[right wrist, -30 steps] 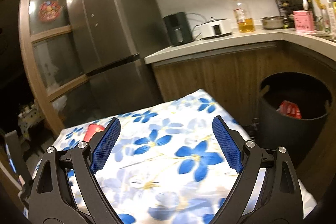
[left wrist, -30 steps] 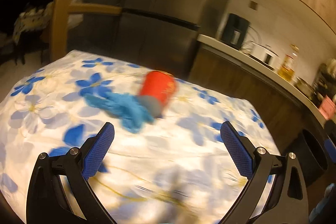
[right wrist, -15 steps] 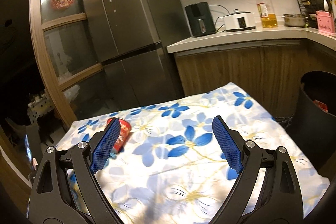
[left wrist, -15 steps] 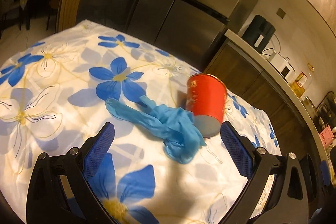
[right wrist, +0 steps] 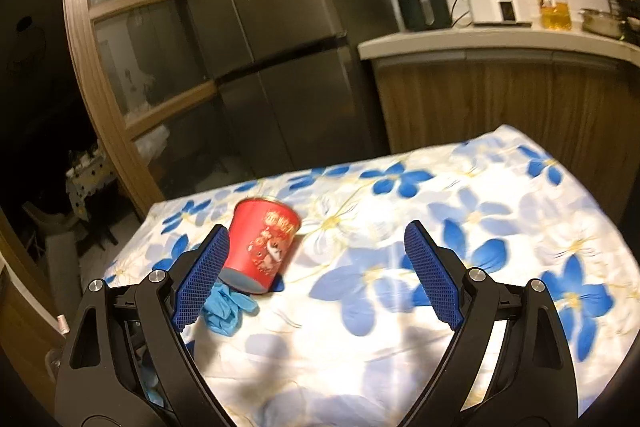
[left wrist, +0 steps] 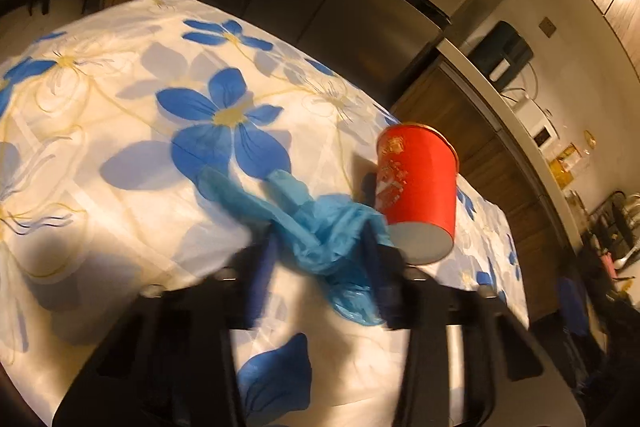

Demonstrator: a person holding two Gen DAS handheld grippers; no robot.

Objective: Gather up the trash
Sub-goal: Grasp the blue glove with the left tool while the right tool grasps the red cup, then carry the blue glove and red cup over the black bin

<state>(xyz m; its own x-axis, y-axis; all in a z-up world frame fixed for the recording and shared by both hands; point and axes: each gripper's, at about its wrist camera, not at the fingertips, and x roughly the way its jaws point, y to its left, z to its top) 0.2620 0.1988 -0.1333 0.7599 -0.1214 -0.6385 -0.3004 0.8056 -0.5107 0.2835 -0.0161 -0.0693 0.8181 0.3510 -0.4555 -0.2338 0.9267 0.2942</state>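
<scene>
the left gripper (left wrist: 318, 267) is sitting low in the middle of its view, blurry, with its two fingers on each side of the crumpled blue glove (left wrist: 320, 227). i cannot tell if it is squeezing the glove. the red cup (left wrist: 416, 183) is lying tipped over just right of the glove, touching it. both are lying on the flower tablecloth (left wrist: 120, 115).

the right gripper (right wrist: 316, 279) is spread wide with nothing in it. its left finger is covering part of the red cup (right wrist: 264, 247) in the middle left of its view, and the blue glove (right wrist: 226, 311) is lying just below the cup. the fridge (right wrist: 272, 39) is standing behind, at the top.
</scene>
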